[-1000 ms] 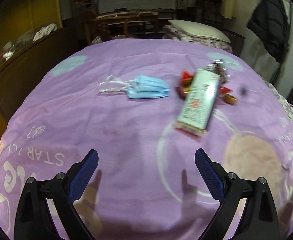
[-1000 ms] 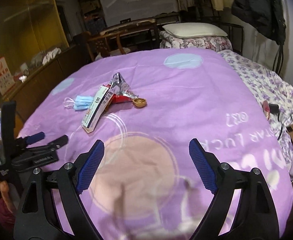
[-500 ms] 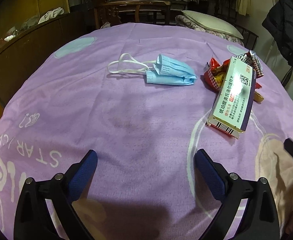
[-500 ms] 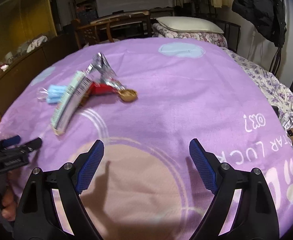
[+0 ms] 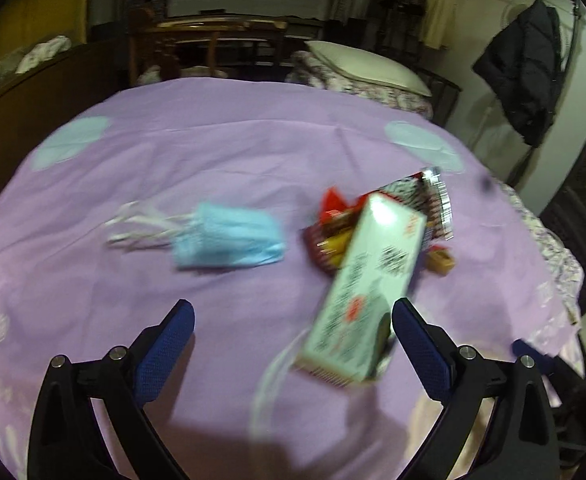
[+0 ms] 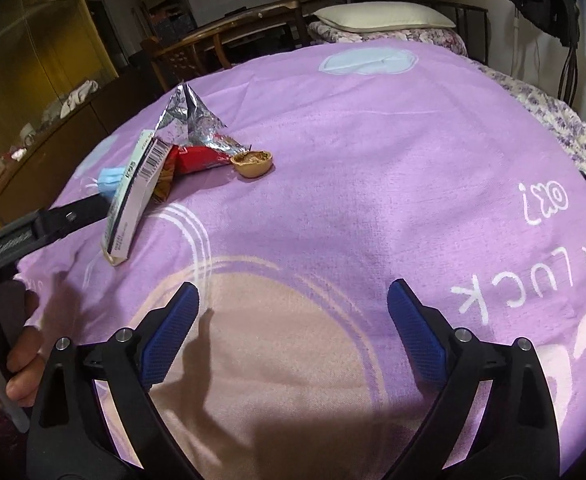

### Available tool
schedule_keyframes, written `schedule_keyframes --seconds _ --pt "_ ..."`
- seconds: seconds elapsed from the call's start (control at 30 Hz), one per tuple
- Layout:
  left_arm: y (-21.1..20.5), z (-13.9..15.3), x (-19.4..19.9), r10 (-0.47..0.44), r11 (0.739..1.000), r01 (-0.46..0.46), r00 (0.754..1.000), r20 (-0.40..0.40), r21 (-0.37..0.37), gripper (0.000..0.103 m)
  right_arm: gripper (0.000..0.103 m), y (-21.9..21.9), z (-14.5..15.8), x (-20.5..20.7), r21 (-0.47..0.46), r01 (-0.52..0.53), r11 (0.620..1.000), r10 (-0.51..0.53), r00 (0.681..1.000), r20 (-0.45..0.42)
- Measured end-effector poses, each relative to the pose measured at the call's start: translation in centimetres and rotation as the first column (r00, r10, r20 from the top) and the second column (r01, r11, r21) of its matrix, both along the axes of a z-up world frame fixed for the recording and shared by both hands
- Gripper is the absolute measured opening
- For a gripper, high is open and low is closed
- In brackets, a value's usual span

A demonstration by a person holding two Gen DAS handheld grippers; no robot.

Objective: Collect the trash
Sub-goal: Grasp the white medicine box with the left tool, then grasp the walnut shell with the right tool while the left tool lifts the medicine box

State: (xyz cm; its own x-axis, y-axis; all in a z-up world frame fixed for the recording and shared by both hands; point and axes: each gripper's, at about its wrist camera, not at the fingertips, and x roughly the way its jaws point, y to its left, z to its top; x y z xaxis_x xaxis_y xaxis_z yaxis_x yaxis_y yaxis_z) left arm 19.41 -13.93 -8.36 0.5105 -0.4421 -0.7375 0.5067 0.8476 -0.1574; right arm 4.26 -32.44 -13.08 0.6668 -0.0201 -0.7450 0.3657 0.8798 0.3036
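Note:
Trash lies on a purple blanket [image 6: 373,168]. It includes a crumpled blue face mask [image 5: 229,236], a long pale carton [image 5: 365,292], a red snack wrapper [image 5: 333,220], a silver foil wrapper [image 6: 189,120] and a brown nutshell [image 6: 251,159]. My left gripper [image 5: 293,312] is open just above the blanket. The carton's near end lies between its fingers, close to the right one, and no pad presses on it. This view is blurred. My right gripper [image 6: 293,292] hangs low over the beige circle print. Its jaws are opening with nothing between them. The carton [image 6: 133,196] lies to its far left.
A pillow [image 6: 385,16] and flowered bedding [image 6: 553,112] lie beyond the blanket and to its right. Wooden furniture [image 5: 213,40] stands behind, and a dark jacket [image 5: 529,72] hangs at the right. A person's hand [image 6: 21,360] holds the left tool at the blanket's left edge.
The left gripper has swung right and closed in, so the carton now reaches between its fingers. The right gripper has sunk toward the blanket, and its jaws stand slightly wider.

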Motion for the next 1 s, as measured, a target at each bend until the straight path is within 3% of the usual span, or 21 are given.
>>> schedule_keyframes --seconds 0.1,0.13,0.17,0.2,0.23,0.4,0.47,0.57,0.7,0.77,0.83,0.93,1.0 --pt "-1.8 -0.6 0.3 -0.042 0.999 0.042 0.999 -0.024 -0.01 0.097 0.092 -0.4 0.0 0.0 0.025 0.009 1.0 -0.009 1.0 0.017" --pt "-2.4 -1.0 0.4 -0.049 0.999 0.049 0.998 -0.03 0.0 0.091 0.092 -0.5 0.0 0.0 0.028 0.01 1.0 -0.011 1.0 0.02" --pt "-2.7 -1.3 0.3 -0.056 0.998 0.057 0.998 -0.03 0.01 0.084 0.092 -0.5 0.0 0.0 0.03 0.012 0.999 -0.012 1.0 0.021" --pt "-3.0 -1.6 0.3 -0.067 0.997 0.068 0.997 -0.034 0.024 0.059 0.092 -0.5 -0.1 0.0 0.031 0.012 0.999 -0.013 1.0 0.022" --pt "-3.2 -2.0 0.2 -0.081 0.996 0.082 0.996 -0.042 0.036 0.05 0.092 -0.5 0.0 0.0 0.034 0.013 0.999 -0.014 1.0 0.023" --pt "0.3 -0.6 -2.0 -0.018 1.0 0.018 1.0 0.021 -0.023 0.045 0.092 -0.6 -0.1 0.2 0.041 0.014 0.999 -0.015 1.0 0.026" --pt "2.6 -1.0 -3.2 0.021 0.999 -0.02 1.0 0.011 -0.034 0.045 0.092 -0.6 -0.1 0.2 0.039 0.013 0.999 -0.014 1.0 0.024" --pt "5.2 -2.4 -4.4 0.081 0.997 -0.081 0.997 -0.014 0.012 0.044 0.092 -0.6 -0.1 0.3 0.031 0.013 0.999 -0.013 1.0 0.019" --pt "6.4 -2.8 -4.7 0.092 0.995 -0.094 0.994 -0.06 -0.029 0.045 0.092 -0.4 0.0 0.7 0.016 0.005 1.0 -0.005 1.0 0.002" --pt "5.8 -3.0 -4.5 0.086 0.996 -0.086 0.994 -0.061 -0.001 0.052 0.092 -0.6 0.5 1.9 0.0 -0.024 1.0 0.024 1.0 0.009" --pt "5.1 -3.1 -4.8 0.062 0.998 -0.062 0.997 -0.041 0.023 0.068 0.092 -1.0 1.4 3.2 -0.068 -0.009 0.998 0.01 1.0 0.019" --pt "4.3 -3.3 -5.4 0.037 0.997 -0.035 0.999 -0.02 0.073 0.082 0.09 -1.6 2.2 5.8 -0.119 -0.014 0.993 0.017 1.0 0.022" --pt "3.9 -3.4 -5.5 0.027 0.996 -0.026 0.999 -0.018 0.088 0.087 0.085 -1.5 2.0 7.8 -0.137 -0.041 0.99 0.041 0.999 -0.003"
